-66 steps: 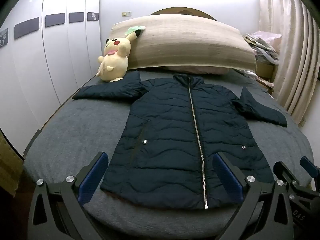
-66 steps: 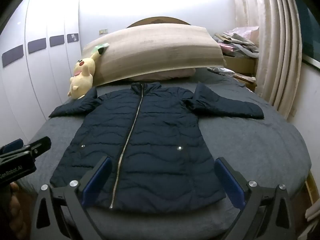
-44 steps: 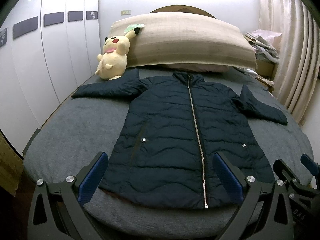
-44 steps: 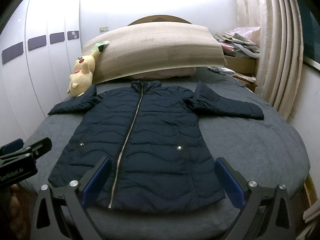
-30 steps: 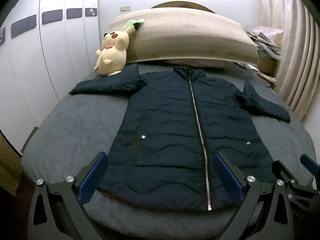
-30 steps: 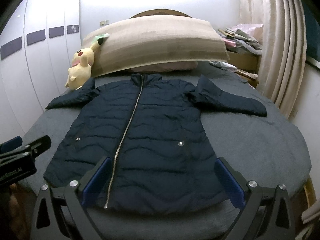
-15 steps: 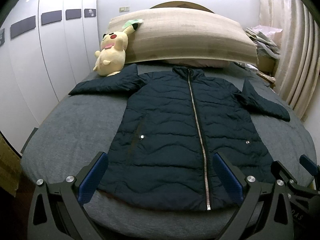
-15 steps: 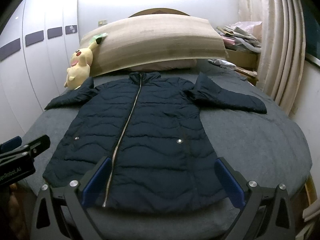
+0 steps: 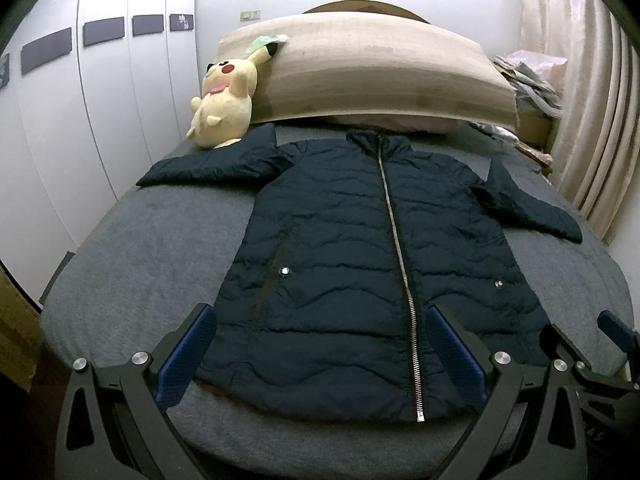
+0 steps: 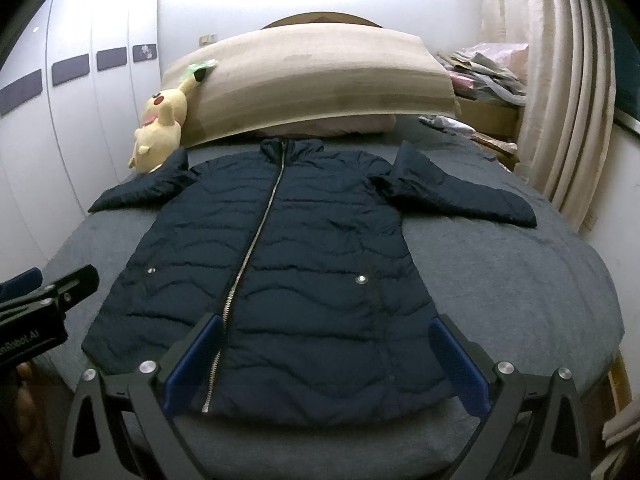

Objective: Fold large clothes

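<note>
Puffer jacket (image 9: 360, 264): zipped, flat on my bed (image 9: 152, 264), sleeves out.
Left hand-held gripper (image 9: 320, 356): spread, empty.
Right hand-held gripper (image 10: 324, 364): spread, empty.
Risk: slick quilted padding may slip my pinch, springing folds open.

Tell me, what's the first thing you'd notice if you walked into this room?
The big dark blue puffy jacket spread flat in the middle of the grey bed, zipped up with both sleeves stretched out. Next, the yellow Pikachu plush leaning on the long beige cushion at the head of the bed, beside one sleeve. Up close, the left gripper and right gripper hang open over the jacket's bottom hem.
</note>
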`<action>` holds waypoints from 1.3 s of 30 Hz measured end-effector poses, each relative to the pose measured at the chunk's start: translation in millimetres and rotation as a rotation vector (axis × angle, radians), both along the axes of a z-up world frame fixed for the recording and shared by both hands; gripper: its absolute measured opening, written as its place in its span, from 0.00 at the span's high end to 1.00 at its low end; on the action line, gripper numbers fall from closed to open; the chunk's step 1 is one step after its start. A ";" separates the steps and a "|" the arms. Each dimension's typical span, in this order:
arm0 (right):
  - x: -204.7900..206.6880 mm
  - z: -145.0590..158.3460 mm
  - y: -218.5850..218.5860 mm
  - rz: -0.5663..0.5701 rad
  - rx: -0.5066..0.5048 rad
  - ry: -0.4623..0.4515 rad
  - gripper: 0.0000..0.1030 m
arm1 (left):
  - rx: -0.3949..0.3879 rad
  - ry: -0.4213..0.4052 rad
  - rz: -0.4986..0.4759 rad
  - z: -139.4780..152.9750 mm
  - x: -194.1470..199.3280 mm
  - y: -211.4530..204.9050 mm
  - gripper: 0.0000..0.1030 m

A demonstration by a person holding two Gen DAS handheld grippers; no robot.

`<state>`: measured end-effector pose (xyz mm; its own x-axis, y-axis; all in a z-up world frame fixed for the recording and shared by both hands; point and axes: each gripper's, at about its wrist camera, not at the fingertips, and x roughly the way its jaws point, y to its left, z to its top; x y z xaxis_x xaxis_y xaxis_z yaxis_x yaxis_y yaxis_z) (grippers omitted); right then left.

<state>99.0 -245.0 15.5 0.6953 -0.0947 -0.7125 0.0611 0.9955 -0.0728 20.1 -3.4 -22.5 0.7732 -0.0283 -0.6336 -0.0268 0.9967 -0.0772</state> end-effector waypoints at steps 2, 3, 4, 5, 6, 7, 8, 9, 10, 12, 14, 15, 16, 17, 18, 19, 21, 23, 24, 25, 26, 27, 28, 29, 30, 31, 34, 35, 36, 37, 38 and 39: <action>4.1 -3.1 -0.5 0.002 -0.001 0.009 0.00 | 0.014 0.022 0.003 -5.0 5.0 0.1 0.00; 6.5 -5.1 -0.9 0.003 -0.001 0.015 0.00 | 0.028 0.028 0.005 -7.5 6.9 -0.1 0.00; 8.5 -7.1 -0.5 0.004 -0.001 0.020 0.00 | 0.028 0.038 0.007 -10.6 10.4 0.2 0.00; 11.0 -9.3 -0.6 0.005 -0.001 0.025 0.00 | 0.046 0.043 0.008 -13.3 12.5 -0.2 0.00; 13.3 -11.3 -0.9 0.006 -0.002 0.030 0.00 | 0.053 0.049 0.009 -15.6 15.3 -0.2 0.00; 15.4 -13.5 -1.5 0.006 0.000 0.035 0.00 | 0.059 0.054 0.010 -17.8 17.8 -0.5 0.00; 17.2 -15.5 -1.5 0.006 0.002 0.040 0.00 | 0.064 0.059 0.010 -19.6 20.0 -1.1 0.00; 19.6 -17.8 -1.6 0.007 0.006 0.046 0.00 | 0.065 0.064 0.009 -21.0 22.4 -1.4 0.00; 22.0 -20.1 -1.5 0.008 0.007 0.051 0.00 | 0.066 0.068 0.008 -22.4 24.5 -2.1 0.00; 26.3 -23.8 -1.8 0.011 0.010 0.062 0.00 | 0.075 0.072 0.008 -24.2 28.4 -3.4 0.00; 30.3 -27.1 -2.7 0.013 0.014 0.070 0.00 | 0.087 0.074 0.007 -24.9 33.1 -4.4 0.00; 33.1 -28.3 -3.8 0.014 0.015 0.074 0.00 | 0.098 0.072 0.007 -24.6 35.7 -4.6 0.00; 36.1 -29.7 -5.3 0.014 0.017 0.078 0.00 | 0.099 0.076 0.007 -25.1 38.5 -5.3 0.00; 38.4 -30.5 -5.8 0.013 0.018 0.081 0.00 | 0.101 0.079 0.008 -25.5 41.9 -5.6 0.00; 40.8 -31.1 -7.1 0.014 0.021 0.085 0.00 | 0.108 0.080 0.008 -25.6 45.3 -5.4 0.00; 43.7 -31.7 -9.2 0.016 0.024 0.087 0.00 | 0.121 0.076 0.009 -25.0 47.6 -4.7 0.00; 49.9 -32.5 -13.6 0.012 0.021 0.086 0.00 | 0.112 0.080 0.011 -26.1 55.6 -2.4 0.00; 57.4 -32.7 -22.4 0.010 0.023 0.086 0.00 | 0.115 0.087 0.017 -28.1 63.7 0.8 0.00; 61.2 -32.0 -30.5 0.005 0.036 0.084 0.00 | 0.118 0.092 0.021 -29.6 67.2 3.0 0.00; 65.4 -31.2 -41.5 -0.003 0.062 0.084 0.00 | 0.127 0.098 0.032 -31.4 71.6 6.0 0.00; 69.2 -30.4 -53.0 -0.012 0.092 0.087 0.00 | 0.134 0.106 0.051 -33.9 76.7 11.3 0.00; 73.9 -29.6 -70.8 -0.030 0.138 0.087 0.00 | 0.142 0.110 0.064 -35.0 80.7 15.8 0.00; 78.4 -29.0 -90.0 -0.053 0.186 0.086 0.00 | 0.140 0.122 0.082 -37.7 86.5 24.4 0.00; 81.9 -28.6 -107.6 -0.075 0.231 0.084 0.00 | 0.139 0.130 0.094 -38.9 90.0 29.6 0.00; 85.7 -28.3 -127.4 -0.101 0.282 0.079 0.00 | 0.135 0.138 0.115 -40.9 94.7 39.0 0.00; 92.1 -29.8 -158.5 -0.145 0.356 0.067 0.00 | 0.129 0.143 0.137 -42.4 98.7 49.2 0.00; 109.0 -40.4 -235.8 -0.271 0.531 0.061 0.00 | 0.124 0.153 0.215 -44.6 106.8 80.8 0.00; 112.2 -44.4 -257.5 -0.313 0.586 0.059 0.00 | 0.124 0.158 0.239 -45.3 108.3 91.1 0.00; 116.5 -52.0 -289.6 -0.379 0.681 0.047 0.00 | 0.116 0.170 0.260 -47.6 109.8 100.1 0.00; 119.1 -56.4 -309.0 -0.418 0.744 0.036 0.00 | 0.110 0.182 0.283 -50.4 111.3 110.1 0.00; 123.5 -63.3 -337.8 -0.478 0.823 0.013 0.01 | 0.110 0.188 0.310 -52.7 112.3 121.5 0.00; 127.8 -68.7 -361.5 -0.530 0.878 -0.010 0.02 | 0.094 0.220 0.329 -60.0 115.0 127.5 0.00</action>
<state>226.8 -606.5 -53.2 0.7218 0.1608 -0.6732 0.5054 0.5420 0.6714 135.1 124.1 -82.5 0.5769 0.2641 -0.7729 -0.3516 0.9344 0.0569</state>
